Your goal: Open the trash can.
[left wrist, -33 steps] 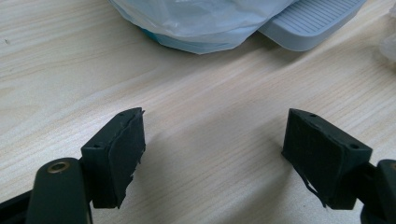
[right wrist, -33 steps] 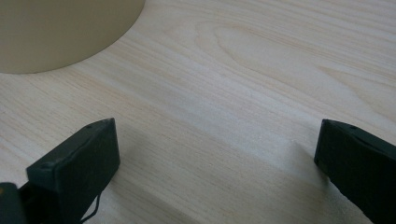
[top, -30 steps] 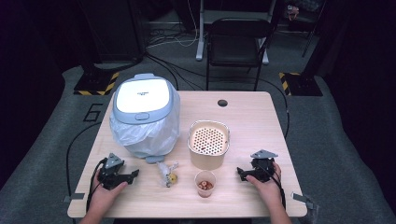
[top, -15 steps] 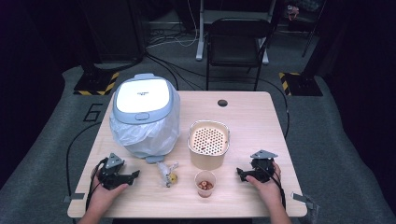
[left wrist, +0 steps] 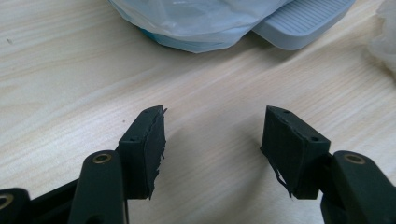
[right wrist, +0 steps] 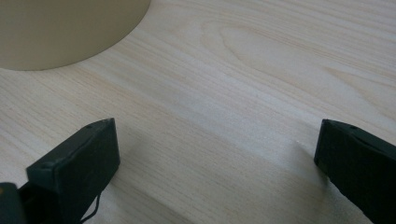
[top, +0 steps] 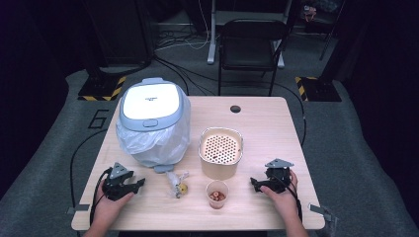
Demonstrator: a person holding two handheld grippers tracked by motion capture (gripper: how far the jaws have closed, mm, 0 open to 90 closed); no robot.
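A pedal bin [top: 153, 118] with a white lid and a clear plastic liner stands on the wooden table [top: 267, 123] at the left. Its grey pedal [left wrist: 303, 21] and liner show ahead of my left gripper [left wrist: 212, 126]. A beige perforated basket [top: 221, 152] sits at the middle. In front of it stands a small cup [top: 217, 193] with brownish pieces inside. A crumpled wrapper with a yellow bit [top: 179, 184] lies left of the cup. My left gripper [top: 141, 183] rests open near the front left. My right gripper [top: 253, 183] rests open at the front right, the basket's wall [right wrist: 65, 28] ahead of it.
A round cable hole [top: 235, 108] is in the table's far side. A black folding chair [top: 251, 47] stands behind the table. Cables trail over the dark floor around it.
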